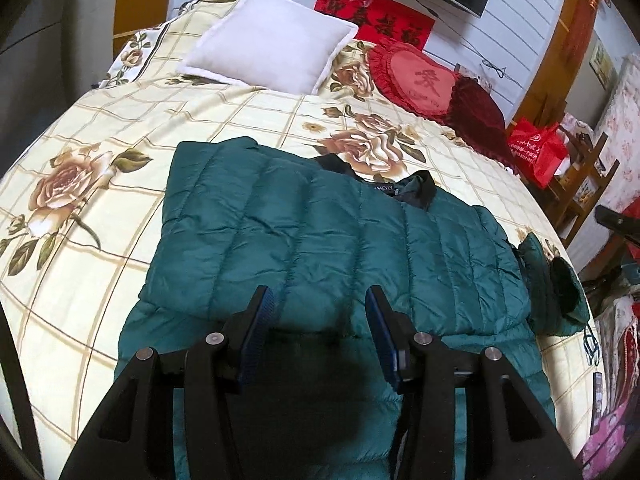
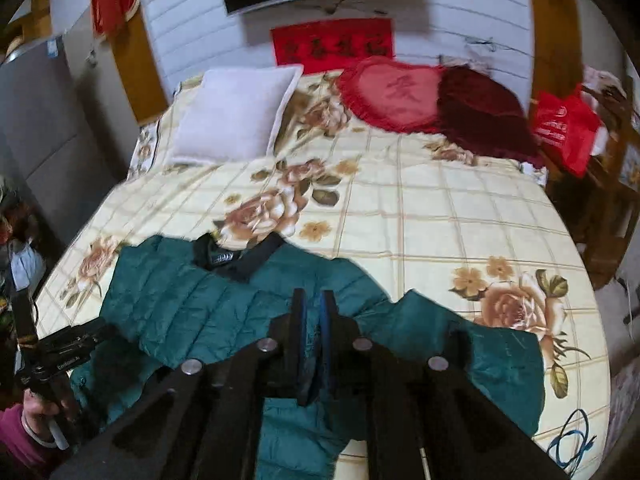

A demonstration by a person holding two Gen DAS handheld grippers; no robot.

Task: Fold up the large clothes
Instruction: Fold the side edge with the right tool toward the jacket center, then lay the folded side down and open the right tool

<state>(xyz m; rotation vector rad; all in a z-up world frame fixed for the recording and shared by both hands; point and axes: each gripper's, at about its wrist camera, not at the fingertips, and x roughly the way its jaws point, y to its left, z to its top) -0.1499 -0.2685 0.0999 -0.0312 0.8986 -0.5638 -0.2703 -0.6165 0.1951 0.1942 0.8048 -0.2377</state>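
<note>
A teal quilted down jacket (image 1: 320,232) lies on the floral bedspread (image 1: 100,208), its left side folded over the body, black collar (image 1: 420,188) at the far end. My left gripper (image 1: 318,300) is open and empty, just above the jacket's near part. In the right wrist view the jacket (image 2: 180,308) lies at the bed's near left, one sleeve (image 2: 500,364) stretched to the right. My right gripper (image 2: 312,300) is shut on a fold of the jacket's teal fabric and holds it up. The left gripper (image 2: 60,356) shows at the far left in that view.
A white pillow (image 1: 272,52), a red heart cushion (image 1: 416,76) and a dark red cushion (image 1: 476,112) lie at the head of the bed. A red bag (image 1: 536,148) and wooden furniture stand right of the bed. A blue cable (image 2: 572,440) lies at the bed's near right edge.
</note>
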